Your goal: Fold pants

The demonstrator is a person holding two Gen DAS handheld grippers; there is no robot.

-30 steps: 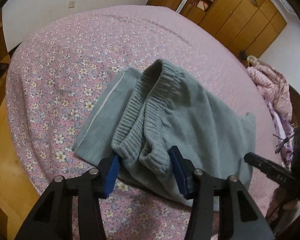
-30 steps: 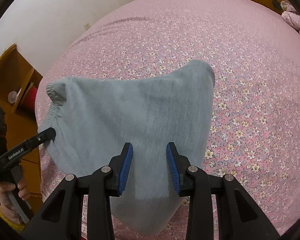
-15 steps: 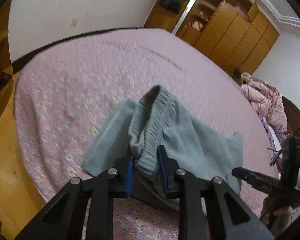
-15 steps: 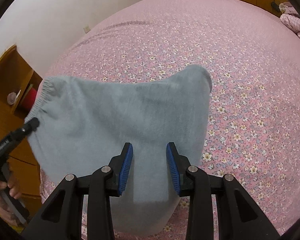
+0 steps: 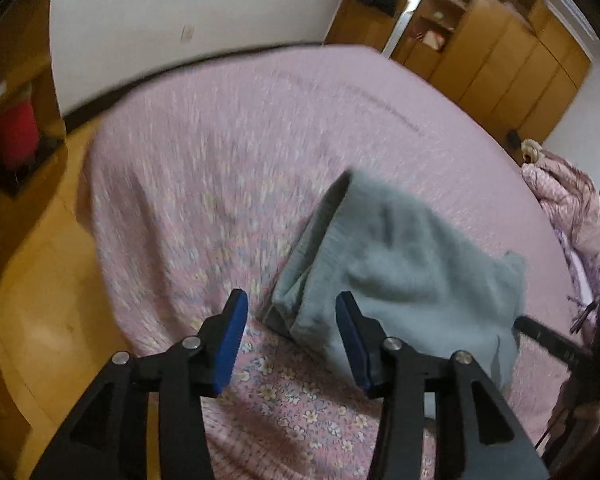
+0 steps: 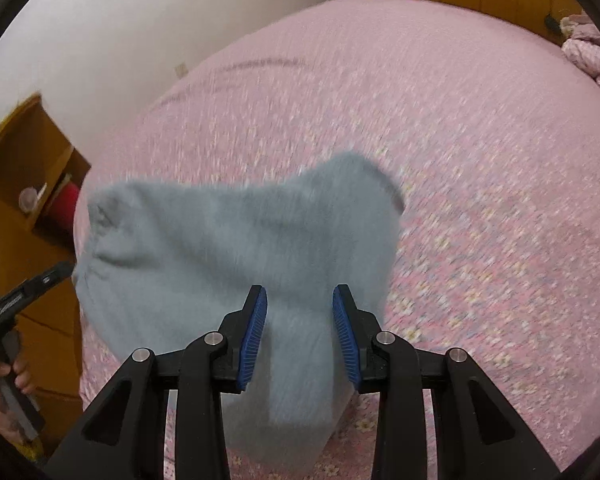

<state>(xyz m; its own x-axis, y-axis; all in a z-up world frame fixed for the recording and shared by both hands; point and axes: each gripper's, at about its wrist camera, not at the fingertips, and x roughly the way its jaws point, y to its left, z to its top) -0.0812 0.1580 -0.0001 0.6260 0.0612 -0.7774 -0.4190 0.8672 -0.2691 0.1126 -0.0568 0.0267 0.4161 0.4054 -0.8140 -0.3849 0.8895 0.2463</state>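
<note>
Change: left gripper has let go, jaws spread, pants just ahead.
Right gripper: spread over pants.
Meaning: fold laid down.

The left tongs gape wide over the pink bed; the grey pants lie heaped at two o'clock.
</note>
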